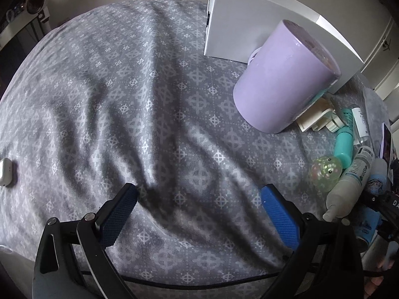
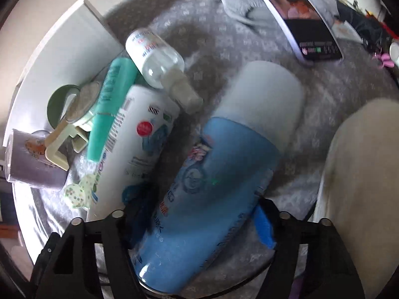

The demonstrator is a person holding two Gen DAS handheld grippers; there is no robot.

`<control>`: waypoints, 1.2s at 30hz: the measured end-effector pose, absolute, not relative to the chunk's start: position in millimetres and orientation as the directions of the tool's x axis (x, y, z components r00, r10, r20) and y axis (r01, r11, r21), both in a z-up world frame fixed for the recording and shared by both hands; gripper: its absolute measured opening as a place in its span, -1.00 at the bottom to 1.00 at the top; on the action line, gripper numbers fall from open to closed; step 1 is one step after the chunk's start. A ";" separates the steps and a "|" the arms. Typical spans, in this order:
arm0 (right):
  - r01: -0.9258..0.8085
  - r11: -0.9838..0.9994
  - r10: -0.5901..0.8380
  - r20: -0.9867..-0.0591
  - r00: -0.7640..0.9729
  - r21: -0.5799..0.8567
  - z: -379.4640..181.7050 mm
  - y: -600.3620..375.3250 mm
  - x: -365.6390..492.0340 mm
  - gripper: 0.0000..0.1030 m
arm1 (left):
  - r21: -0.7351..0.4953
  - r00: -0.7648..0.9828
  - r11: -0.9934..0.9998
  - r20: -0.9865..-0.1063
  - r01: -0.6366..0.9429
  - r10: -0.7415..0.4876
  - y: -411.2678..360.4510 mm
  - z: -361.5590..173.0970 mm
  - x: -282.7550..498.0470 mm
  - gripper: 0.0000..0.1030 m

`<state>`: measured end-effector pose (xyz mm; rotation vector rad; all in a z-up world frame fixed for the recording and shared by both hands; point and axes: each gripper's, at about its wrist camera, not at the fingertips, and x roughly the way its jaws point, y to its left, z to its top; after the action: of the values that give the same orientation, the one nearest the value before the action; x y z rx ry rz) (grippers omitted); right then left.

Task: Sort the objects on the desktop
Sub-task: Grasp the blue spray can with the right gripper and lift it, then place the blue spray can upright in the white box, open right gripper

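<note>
Surface: grey cloth with a pale cross-and-diamond print [image 1: 159,104], creased, spread over what carries the things; what lies beneath is hidden.
Left claw [image 1: 199,200]: jaws spread wide, nothing between the blue textured pads [image 1: 279,214]; it hovers over a bare stretch of the cloth.
Right claw [image 2: 199,214]: jaws closed on the lower body of a light blue cylindrical bottle with a grey-white cap [image 2: 214,174]; the bottle lies tilted, cap pointing away from the camera.
White rectangular cardboard box [image 1: 239,22]: stands at the far edge of the cloth, behind the mug.
Lilac ceramic mug [image 1: 281,79]: tilted, leaning towards the box, its base on the cloth.
Cream plastic clip-like piece [image 2: 62,149]: just beside the mug, resting against the pile.
Teal plastic tube [image 2: 109,109]: lies along the white bottle, touching it.
White plastic bottle with blue and red printed label [image 2: 139,139]: lies on its side between the teal tube and the blue bottle.
Small clear spray bottle with white label [image 2: 157,59]: lies across the top of the pile, nozzle pointing to the blue bottle's cap.
Translucent green speckled ball [image 1: 324,172]: beside the foot of the teal tube.
Smartphone with lit screen [image 2: 296,17]: lies on the cloth, apart from the pile.
Small white case [image 1: 5,172]: at the left edge, well apart from everything else.
</note>
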<state>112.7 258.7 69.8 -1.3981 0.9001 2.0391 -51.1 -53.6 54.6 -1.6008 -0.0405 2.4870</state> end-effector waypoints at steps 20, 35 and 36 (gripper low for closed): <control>-0.343 -0.918 0.122 -0.681 -0.722 0.198 271.9 236.0 -49.5 -0.02 | -0.215 -0.388 -0.973 -0.892 -0.087 0.232 -60.3 49.4 -52.6 0.94; -0.281 -0.954 0.254 -0.786 -0.564 -0.106 177.3 204.4 -195.4 0.15 | -0.207 -0.385 -0.974 -0.895 -0.091 0.226 -53.1 47.3 -49.4 0.95; -0.274 -0.953 0.274 -0.756 -0.594 -0.131 183.3 200.2 -185.0 0.29 | -0.209 -0.386 -0.974 -0.894 -0.091 0.228 -52.8 47.7 -48.4 0.95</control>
<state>-185.0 200.2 183.3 -1.2143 -0.0009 2.5599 -48.4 -52.8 47.7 -1.6169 -0.1858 2.4595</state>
